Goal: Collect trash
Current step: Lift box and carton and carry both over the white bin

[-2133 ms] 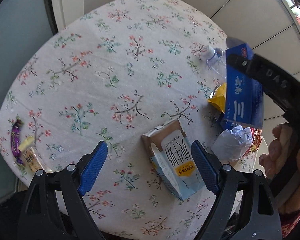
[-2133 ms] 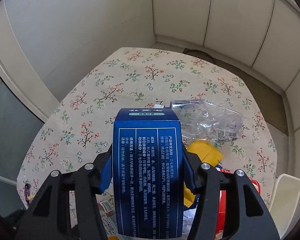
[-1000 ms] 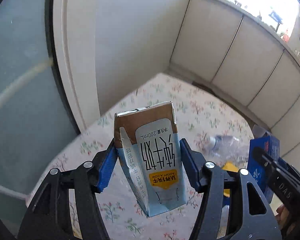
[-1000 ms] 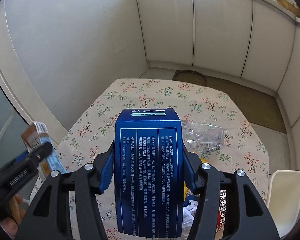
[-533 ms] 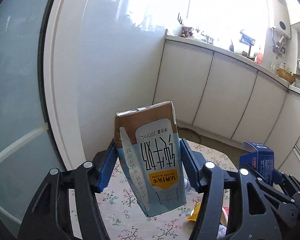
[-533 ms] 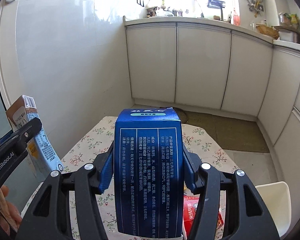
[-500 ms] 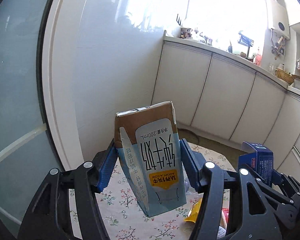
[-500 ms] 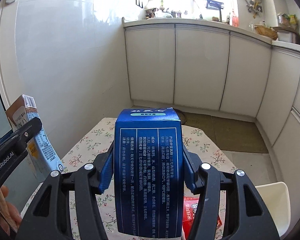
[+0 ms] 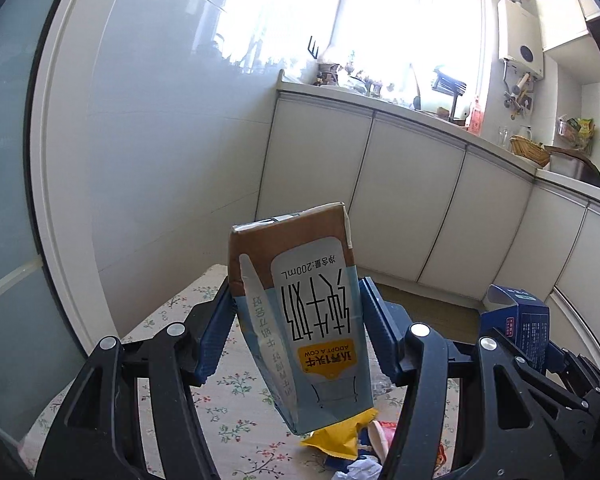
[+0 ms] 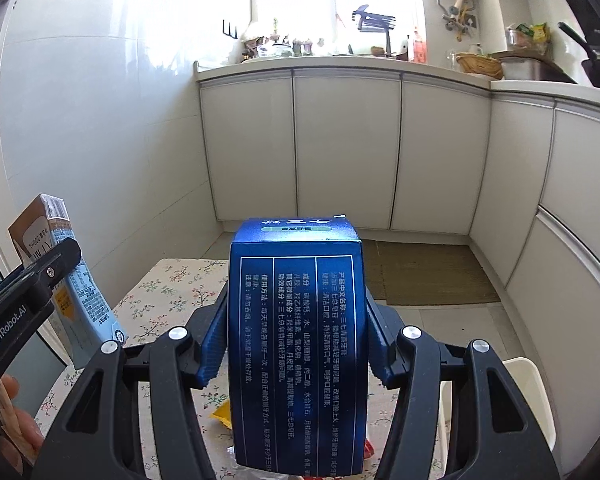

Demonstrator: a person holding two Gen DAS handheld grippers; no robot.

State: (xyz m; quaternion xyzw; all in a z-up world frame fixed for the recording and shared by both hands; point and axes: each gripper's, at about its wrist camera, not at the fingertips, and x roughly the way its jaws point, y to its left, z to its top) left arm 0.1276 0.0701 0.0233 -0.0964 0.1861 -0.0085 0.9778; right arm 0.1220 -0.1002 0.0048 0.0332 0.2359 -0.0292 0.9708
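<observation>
Both grippers are being held raised above the table, each carrying one piece of trash. The left gripper [image 9: 298,336] is clamping a small 200 mL milk carton [image 9: 300,316], which is hanging upside down and tilted between the blue pads. The right gripper [image 10: 296,344] is clamping a dark blue toothpaste box [image 10: 298,344], held upright with its printed panel facing the camera.

Change: about two seconds ago the milk carton was lying on the floral tablecloth [image 9: 236,420] near the table's near edge, with the left jaws standing apart around it. Since then the jaws have closed on it and both tools have lifted and tipped up, so the views are now taking in the white cabinets [image 10: 348,148] and the sunlit counter rather than the tabletop. In my judgement this means two items are secured and are waiting for transfer to a bin, which is not appearing in either view.

Remaining trash: a yellow wrapper [image 9: 340,434], a red packet and crumpled white paper are still lying together toward the table's right edge, below the carton.

Room for moving: the two loads are hanging side by side and well apart. The wall is standing close behind the table's far-left edge, while open floor is lying beyond the far edge. A white chair [image 10: 528,392] is standing beside the right edge.
</observation>
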